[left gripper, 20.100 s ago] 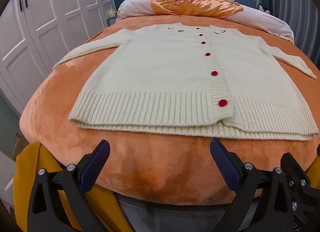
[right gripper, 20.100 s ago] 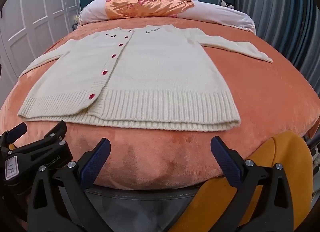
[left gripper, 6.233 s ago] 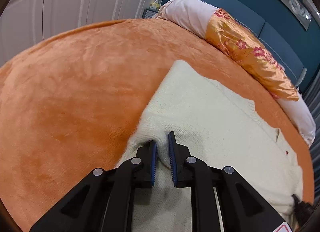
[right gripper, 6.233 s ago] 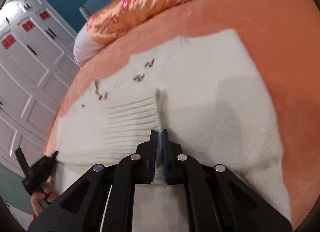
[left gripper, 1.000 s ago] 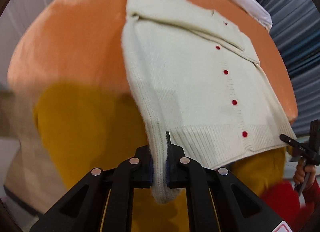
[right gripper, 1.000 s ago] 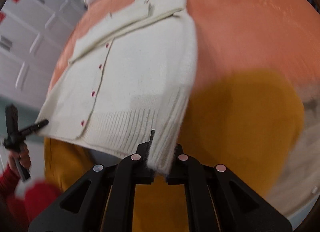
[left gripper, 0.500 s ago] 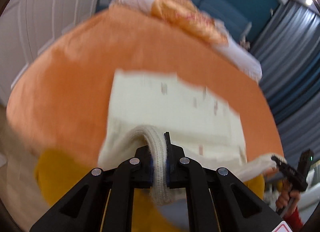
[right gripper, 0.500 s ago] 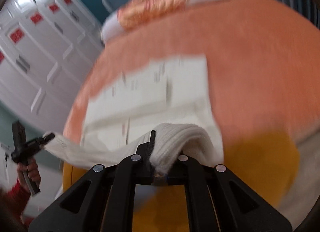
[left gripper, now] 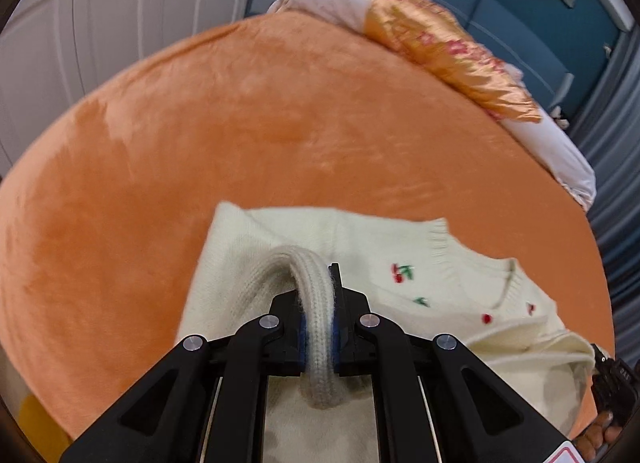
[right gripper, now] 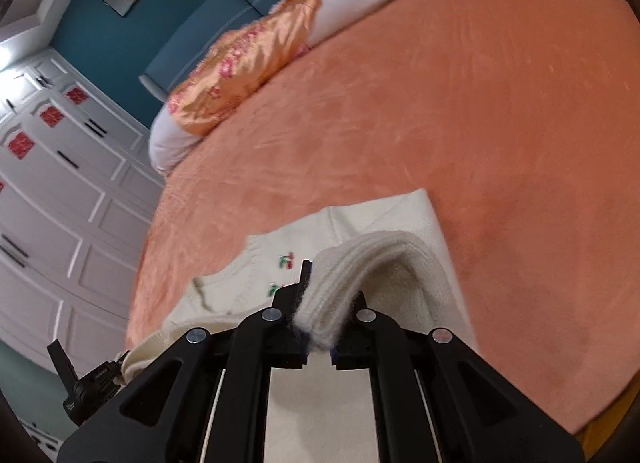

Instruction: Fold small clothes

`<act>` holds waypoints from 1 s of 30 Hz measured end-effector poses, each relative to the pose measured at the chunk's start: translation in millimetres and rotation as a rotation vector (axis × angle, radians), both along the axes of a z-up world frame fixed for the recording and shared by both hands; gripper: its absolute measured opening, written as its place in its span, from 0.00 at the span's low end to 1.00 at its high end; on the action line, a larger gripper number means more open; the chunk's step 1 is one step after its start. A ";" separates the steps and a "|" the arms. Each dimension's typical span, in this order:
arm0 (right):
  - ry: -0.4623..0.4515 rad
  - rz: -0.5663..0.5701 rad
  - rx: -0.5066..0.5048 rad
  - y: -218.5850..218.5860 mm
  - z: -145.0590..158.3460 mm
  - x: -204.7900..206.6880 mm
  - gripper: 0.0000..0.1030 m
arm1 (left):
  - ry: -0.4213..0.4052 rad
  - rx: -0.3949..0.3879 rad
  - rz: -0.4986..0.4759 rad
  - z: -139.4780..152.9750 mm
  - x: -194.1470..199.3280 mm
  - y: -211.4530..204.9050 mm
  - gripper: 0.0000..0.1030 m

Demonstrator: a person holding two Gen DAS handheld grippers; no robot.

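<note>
Left tool (left gripper: 318,327): I see its jaws clamped on a ribbed band of the cream cardigan (left gripper: 256,279); the band arches up out of the jaws and curls back down toward the garment.
Right tool (right gripper: 318,327): I see it pinched on the other ribbed corner of the same cardigan (right gripper: 384,231); the knit bunches up and over the jaws to the right.
Other tool in each view: from the left wrist view the right tool shows at the lower right edge with a bit of the hand under it; from the right wrist view the left tool (right gripper: 86,383) shows at the lower left, at the cardigan's edge.
Cardigan: it lies on the bed, at the near side of it, directly under and ahead of both tools; the held hem is raised above the chest part.
Cardigan details: small cherry embroidery (left gripper: 403,273) sits just beyond the left tool; red buttons (left gripper: 486,318) run to the right of that, by the ribbed neckline.
Bed (left gripper: 248,135): an orange plush cover spreads out from the cardigan on all sides.
Pillow (left gripper: 448,51): orange satin with pink flowers over white bedding, at the head of the bed, well away from the cardigan.
Beyond the bed: teal headboard (left gripper: 520,23) behind the pillow; white panelled wardrobe doors (right gripper: 60,203) to one side.
</note>
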State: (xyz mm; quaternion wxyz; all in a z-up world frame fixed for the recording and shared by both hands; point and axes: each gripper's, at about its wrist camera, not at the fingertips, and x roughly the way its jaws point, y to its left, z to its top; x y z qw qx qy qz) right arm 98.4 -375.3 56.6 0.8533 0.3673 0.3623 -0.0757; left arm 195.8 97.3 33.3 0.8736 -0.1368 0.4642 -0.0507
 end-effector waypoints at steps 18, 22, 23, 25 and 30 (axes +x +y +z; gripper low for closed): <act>-0.241 -0.122 0.043 -2.2 38.3 -51.5 0.53 | -0.170 -0.140 0.015 57.7 -48.1 4.6 0.32; -0.195 0.177 -0.021 64.7 43.8 -59.3 0.34 | -0.368 0.072 0.005 79.2 -99.0 -23.3 0.58; -0.176 0.287 -0.069 94.6 41.7 -62.5 0.31 | -0.372 0.116 -0.028 79.8 -106.2 -32.5 0.58; -0.147 0.440 -0.128 141.2 32.8 -68.4 0.25 | -0.307 0.125 -0.122 71.4 -111.9 -47.7 0.58; -0.022 0.603 -0.183 204.3 -6.3 -65.7 0.20 | -0.098 0.190 -0.273 11.8 -122.9 -78.0 0.58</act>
